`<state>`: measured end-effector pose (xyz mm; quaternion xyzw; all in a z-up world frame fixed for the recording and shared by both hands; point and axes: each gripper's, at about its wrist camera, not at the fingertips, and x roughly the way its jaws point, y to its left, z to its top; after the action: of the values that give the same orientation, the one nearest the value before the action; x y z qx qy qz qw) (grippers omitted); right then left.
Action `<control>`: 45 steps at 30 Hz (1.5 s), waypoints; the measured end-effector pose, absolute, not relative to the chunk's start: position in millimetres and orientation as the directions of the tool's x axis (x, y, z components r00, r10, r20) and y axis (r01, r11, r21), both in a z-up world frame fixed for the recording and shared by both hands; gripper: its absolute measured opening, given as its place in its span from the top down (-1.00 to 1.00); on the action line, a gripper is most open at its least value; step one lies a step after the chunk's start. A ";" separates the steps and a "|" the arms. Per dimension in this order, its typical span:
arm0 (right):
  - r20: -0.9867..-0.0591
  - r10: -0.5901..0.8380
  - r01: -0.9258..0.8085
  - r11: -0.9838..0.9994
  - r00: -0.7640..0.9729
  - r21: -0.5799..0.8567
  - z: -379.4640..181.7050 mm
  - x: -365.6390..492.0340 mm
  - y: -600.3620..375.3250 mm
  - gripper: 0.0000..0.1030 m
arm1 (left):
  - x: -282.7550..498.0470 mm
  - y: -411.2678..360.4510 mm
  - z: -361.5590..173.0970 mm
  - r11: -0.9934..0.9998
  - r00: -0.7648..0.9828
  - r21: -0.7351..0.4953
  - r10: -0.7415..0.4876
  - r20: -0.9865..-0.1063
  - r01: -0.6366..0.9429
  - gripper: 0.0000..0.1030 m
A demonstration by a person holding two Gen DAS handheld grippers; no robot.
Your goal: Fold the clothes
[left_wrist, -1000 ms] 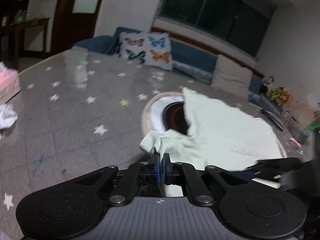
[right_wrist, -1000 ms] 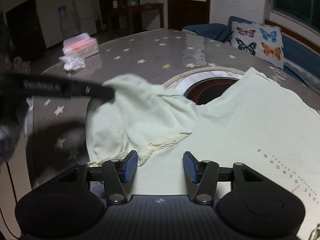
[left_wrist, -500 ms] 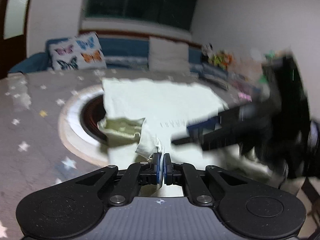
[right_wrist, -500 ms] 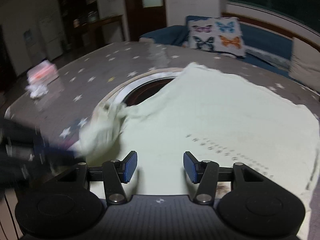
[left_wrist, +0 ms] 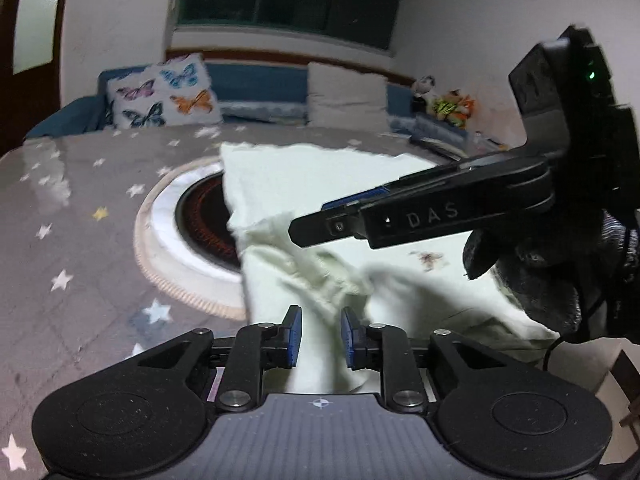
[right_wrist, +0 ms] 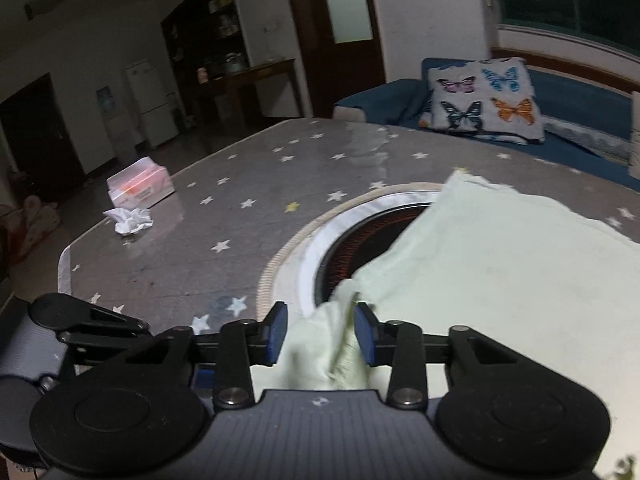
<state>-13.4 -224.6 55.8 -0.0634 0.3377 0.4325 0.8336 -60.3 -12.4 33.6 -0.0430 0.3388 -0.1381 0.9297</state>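
Pale green shirt lies spread on our starred table, its sleeve bunched inward. Our left gripper has just been parting off the cloth; our right gripper has been narrowing around that bunch, not yet pinching. We should bite deep, then smooth.

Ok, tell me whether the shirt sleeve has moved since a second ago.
Yes. The sleeve has been carried off the starred table and folded in over the shirt body, right of the round burner. The left gripper has just been opening.

Pale green garment, star-patterned grey tablecloth
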 end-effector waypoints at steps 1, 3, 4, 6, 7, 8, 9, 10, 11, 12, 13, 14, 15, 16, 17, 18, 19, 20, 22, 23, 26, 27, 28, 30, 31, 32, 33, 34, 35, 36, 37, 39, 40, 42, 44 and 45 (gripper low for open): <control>-0.618 0.683 -0.769 0.610 0.389 0.190 53.9 -12.4 -218.6 0.35 | -59.8 -11.8 30.6 0.958 0.726 -0.174 -0.285 -0.626 0.226 0.57; -0.623 0.682 -0.775 0.605 0.383 0.186 50.2 -10.3 -210.5 0.36 | -59.6 -10.8 24.6 0.959 0.712 -0.176 -0.284 -0.641 0.224 0.58; -0.627 0.678 -0.776 0.604 0.383 0.180 48.0 -9.0 -207.0 0.36 | -59.9 -10.1 23.2 0.958 0.711 -0.179 -0.286 -0.643 0.223 0.58; -0.645 0.656 -0.760 0.626 0.393 0.173 40.1 -1.2 -204.0 0.40 | -60.6 -8.7 22.2 0.957 0.710 -0.186 -0.289 -0.642 0.222 0.58; -0.655 0.643 -0.750 0.639 0.397 0.172 35.9 3.6 -203.6 0.43 | -60.9 -8.1 22.2 0.957 0.710 -0.189 -0.291 -0.641 0.221 0.58; -0.669 0.622 -0.730 0.662 0.407 0.171 31.2 9.5 -205.8 0.42 | -60.9 -7.8 22.1 0.956 0.710 -0.190 -0.292 -0.641 0.222 0.58; -0.683 0.601 -0.709 0.684 0.416 0.169 26.4 15.4 -207.9 0.42 | -60.8 -7.7 21.8 0.956 0.710 -0.190 -0.293 -0.641 0.223 0.58; -0.696 0.579 -0.689 0.705 0.424 0.168 21.8 21.2 -210.2 0.42 | -60.7 -7.5 21.6 0.956 0.709 -0.190 -0.294 -0.641 0.224 0.58; -0.703 0.570 -0.673 0.718 0.426 0.174 18.8 25.5 -213.8 0.42 | -60.6 -7.3 21.4 0.956 0.709 -0.190 -0.294 -0.641 0.225 0.58; -0.704 0.570 -0.664 0.724 0.424 0.186 18.0 27.4 -218.1 0.42 | -60.5 -7.1 21.1 0.955 0.708 -0.190 -0.295 -0.641 0.226 0.58; -0.706 0.570 -0.655 0.729 0.421 0.198 17.3 29.3 -222.5 0.42 | -60.5 -6.9 20.9 0.955 0.708 -0.190 -0.296 -0.641 0.227 0.57; -0.707 0.570 -0.646 0.734 0.419 0.209 16.7 31.0 -226.8 0.42 | -60.9 -7.1 21.0 0.955 0.708 -0.188 -0.295 -0.641 0.227 0.58; -0.700 0.573 -0.646 0.735 0.426 0.209 19.4 29.9 -230.7 0.42 | -61.4 -7.5 21.2 0.956 0.709 -0.187 -0.294 -0.642 0.227 0.58; -0.692 0.576 -0.650 0.733 0.435 0.202 23.5 27.1 -232.6 0.42 | -62.0 -7.8 21.4 0.956 0.709 -0.185 -0.292 -0.642 0.227 0.57; -0.685 0.581 -0.656 0.729 0.440 0.196 26.8 24.5 -233.7 0.42 | -62.6 -8.6 21.6 0.957 0.709 -0.181 -0.290 -0.643 0.228 0.56; -0.673 0.593 -0.674 0.715 0.442 0.188 32.7 19.5 -233.8 0.42 | -63.2 -9.5 21.8 0.957 0.709 -0.176 -0.288 -0.644 0.229 0.54; -0.667 0.605 -0.691 0.699 0.434 0.185 36.5 15.2 -233.4 0.42 | -64.2 -10.5 22.3 0.958 0.709 -0.171 -0.285 -0.645 0.230 0.54; -0.661 0.617 -0.707 0.683 0.426 0.182 40.3 10.9 -233.1 0.42 | -65.7 -11.1 23.0 0.959 0.710 -0.164 -0.281 -0.645 0.231 0.54; -0.660 0.631 -0.742 0.650 0.406 0.165 45.9 1.2 -230.2 0.42 | -68.5 -11.3 24.5 0.961 0.713 -0.156 -0.275 -0.645 0.230 0.54; -0.663 0.638 -0.758 0.633 0.393 0.159 47.6 -4.5 -229.5 0.42 | -70.0 -10.6 25.2 0.961 0.714 -0.154 -0.273 -0.645 0.229 0.54; -0.674 0.655 -0.803 0.575 0.341 0.153 49.4 -22.6 -229.8 0.42 | -74.0 -7.7 26.4 0.965 0.715 -0.146 -0.260 -0.649 0.219 0.53; -0.682 0.652 -0.810 0.567 0.331 0.149 47.8 -26.9 -230.9 0.42 | -75.2 -6.7 26.5 0.966 0.715 -0.144 -0.256 -0.650 0.215 0.53; -0.690 0.649 -0.817 0.558 0.321 0.145 46.2 -31.2 -232.0 0.43 | -75.7 -5.6 26.3 0.967 0.715 -0.141 -0.251 -0.652 0.211 0.53; -0.705 0.642 -0.830 0.540 0.300 0.138 43.0 -39.7 -234.3 0.43 | -76.5 -3.5 25.6 0.970 0.714 -0.135 -0.241 -0.657 0.202 0.54; -0.713 0.638 -0.837 0.531 0.290 0.135 41.4 -44.0 -235.4 0.43 | -76.5 -2.9 25.2 0.971 0.714 -0.132 -0.236 -0.660 0.199 0.54; -0.721 0.634 -0.842 0.523 0.281 0.131 39.7 -48.1 -236.7 0.43 | -76.5 -2.3 24.8 0.972 0.713 -0.129 -0.232 -0.662 0.196 0.54; -0.731 0.622 -0.838 0.530 0.281 0.129 36.7 -50.1 -240.4 0.43 | -76.6 -2.0 24.6 0.973 0.713 -0.126 -0.228 -0.663 0.194 0.54; -0.740 0.611 -0.834 0.537 0.281 0.127 33.6 -52.0 -244.1 0.43 | -76.7 -1.7 24.6 0.974 0.713 -0.124 -0.225 -0.664 0.192 0.54; -0.747 0.603 -0.825 0.549 0.281 0.132 30.5 -52.5 -248.6 0.43 | -76.7 -1.5 24.5 0.974 0.713 -0.121 -0.221 -0.665 0.189 0.54; -0.751 0.595 -0.813 0.565 0.285 0.139 27.9 -52.5 -254.9 0.43 | -76.7 -1.1 24.9 0.975 0.714 -0.118 -0.217 -0.666 0.187 0.54; -0.751 0.594 -0.808 0.572 0.288 0.142 28.0 -53.2 -257.7 0.43 | -77.1 -0.8 25.5 0.976 0.715 -0.115 -0.214 -0.666 0.185 0.53; -0.737 0.602 -0.802 0.581 0.307 0.140 33.4 -56.2 -265.7 0.43 | -76.5 -0.9 27.7 0.977 0.719 -0.108 -0.208 -0.663 0.183 0.53; -0.726 0.609 -0.801 0.583 0.320 0.136 37.2 -56.9 -266.8 0.43 | -76.0 -1.3 29.3 0.978 0.724 -0.104 -0.205 -0.659 0.182 0.53; -0.701 0.628 -0.801 0.583 0.337 0.138 44.6 -58.5 -267.4 0.43 | -74.8 -1.8 33.4 0.979 0.736 -0.100 -0.201 -0.647 0.180 0.53; -0.681 0.652 -0.806 0.571 0.333 0.153 49.3 -59.9 -265.0 0.43 | -72.4 -1.8 36.4 0.980 0.745 -0.097 -0.196 -0.637 0.175 0.53; -0.674 0.664 -0.810 0.563 0.325 0.164 50.3 -60.5 -262.9 0.43 | -70.6 -1.7 37.2 0.981 0.749 -0.096 -0.192 -0.634 0.170 0.53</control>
<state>-60.5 -262.9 50.3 -0.1018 0.3596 0.4561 0.8077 -70.6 -1.7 37.2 -0.0162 0.3409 -0.0970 0.9349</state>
